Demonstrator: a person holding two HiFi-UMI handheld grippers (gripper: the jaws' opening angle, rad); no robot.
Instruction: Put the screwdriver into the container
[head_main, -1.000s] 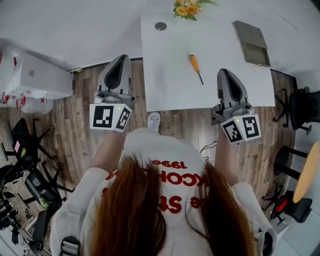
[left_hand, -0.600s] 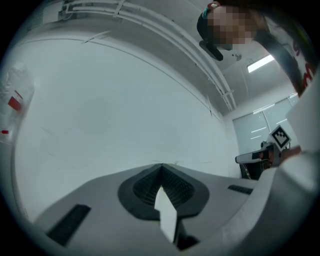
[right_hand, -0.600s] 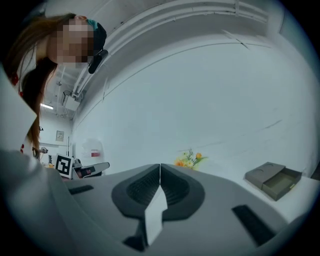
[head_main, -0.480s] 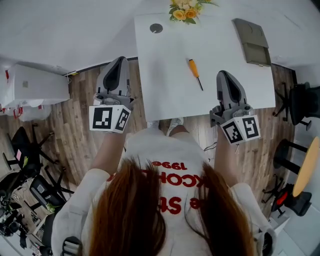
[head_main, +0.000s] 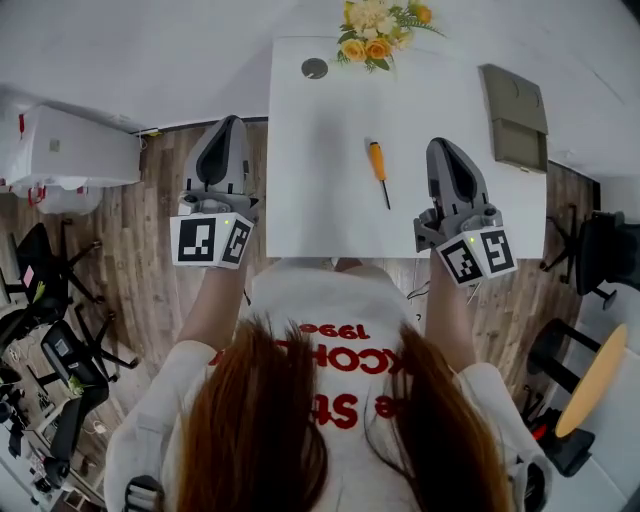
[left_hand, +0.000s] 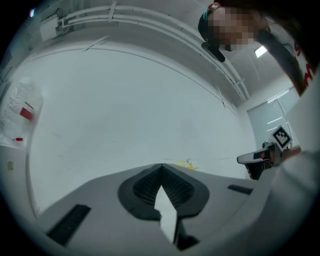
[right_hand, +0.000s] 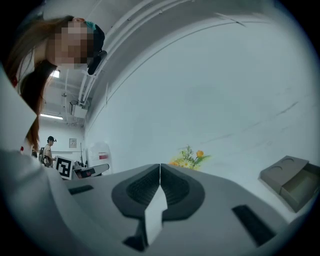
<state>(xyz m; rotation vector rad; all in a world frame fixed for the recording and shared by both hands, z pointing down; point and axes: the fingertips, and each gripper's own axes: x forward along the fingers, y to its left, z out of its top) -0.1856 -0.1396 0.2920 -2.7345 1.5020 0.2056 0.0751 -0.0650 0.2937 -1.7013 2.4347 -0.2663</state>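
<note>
An orange-handled screwdriver (head_main: 379, 170) with a dark shaft lies on the white table (head_main: 330, 200), near its middle. The grey container (head_main: 515, 118), an open box with its lid beside it, sits at the table's far right; it also shows in the right gripper view (right_hand: 292, 181). My right gripper (head_main: 446, 152) is over the table's right part, to the right of the screwdriver, jaws shut and empty. My left gripper (head_main: 227, 128) hangs over the wooden floor left of the table, jaws shut with nothing between them. Neither gripper view shows the screwdriver.
A bunch of yellow flowers (head_main: 375, 30) stands at the table's far edge, and a round grey disc (head_main: 314, 68) lies at its far left corner. White boxes (head_main: 70, 160) sit on the floor at left. Chairs stand at the right (head_main: 610, 250) and lower left.
The view has shifted so the table sits closer and lower in the picture. Both grippers have moved forward; the right one now reaches further over the table, closer beside the screwdriver.
</note>
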